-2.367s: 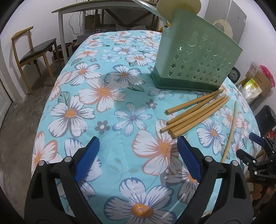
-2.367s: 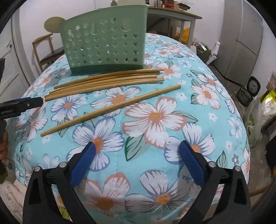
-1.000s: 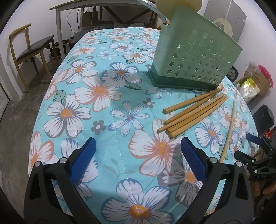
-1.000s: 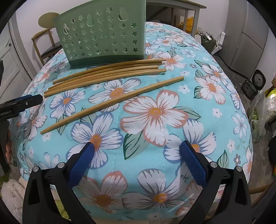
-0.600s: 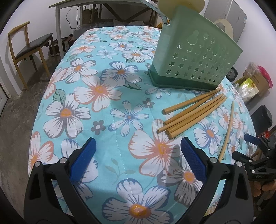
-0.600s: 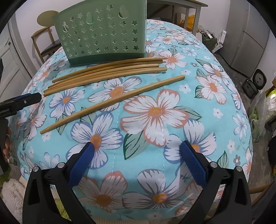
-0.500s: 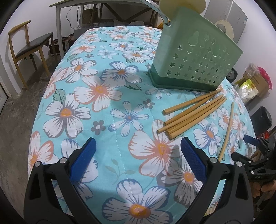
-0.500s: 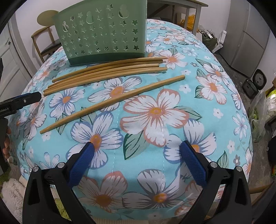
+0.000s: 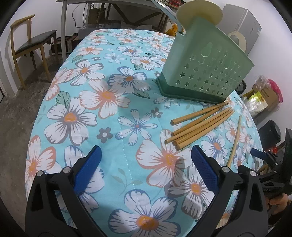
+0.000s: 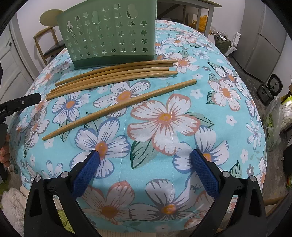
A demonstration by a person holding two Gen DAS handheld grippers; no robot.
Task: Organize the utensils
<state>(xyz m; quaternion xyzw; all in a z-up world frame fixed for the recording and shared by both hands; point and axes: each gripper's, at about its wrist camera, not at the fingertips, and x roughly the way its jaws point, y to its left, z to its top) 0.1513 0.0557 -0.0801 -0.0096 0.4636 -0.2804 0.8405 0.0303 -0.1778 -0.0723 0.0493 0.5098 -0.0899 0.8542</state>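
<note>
A green utensil holder (image 9: 204,67) (image 10: 111,34) with star-shaped holes stands on the floral tablecloth (image 9: 109,102). Several wooden chopsticks (image 9: 199,125) (image 10: 113,75) lie bunched in front of its base. One more chopstick (image 9: 235,138) (image 10: 118,107) lies apart from the bunch. My left gripper (image 9: 145,155) is open above the cloth, to the left of the bunch's ends. My right gripper (image 10: 145,158) is open and empty, nearer than the lone chopstick. Each gripper's tip shows at the edge of the other's view.
A wooden chair (image 9: 29,45) stands on the floor at the left. Behind the table are a metal-framed desk (image 9: 109,7) and a grey fridge (image 10: 262,40). Bags and boxes (image 9: 264,96) crowd the floor to the right.
Both grippers have eased slightly closer to the table and chopsticks. Nothing was picked up, and the chopsticks and holder have not moved.
</note>
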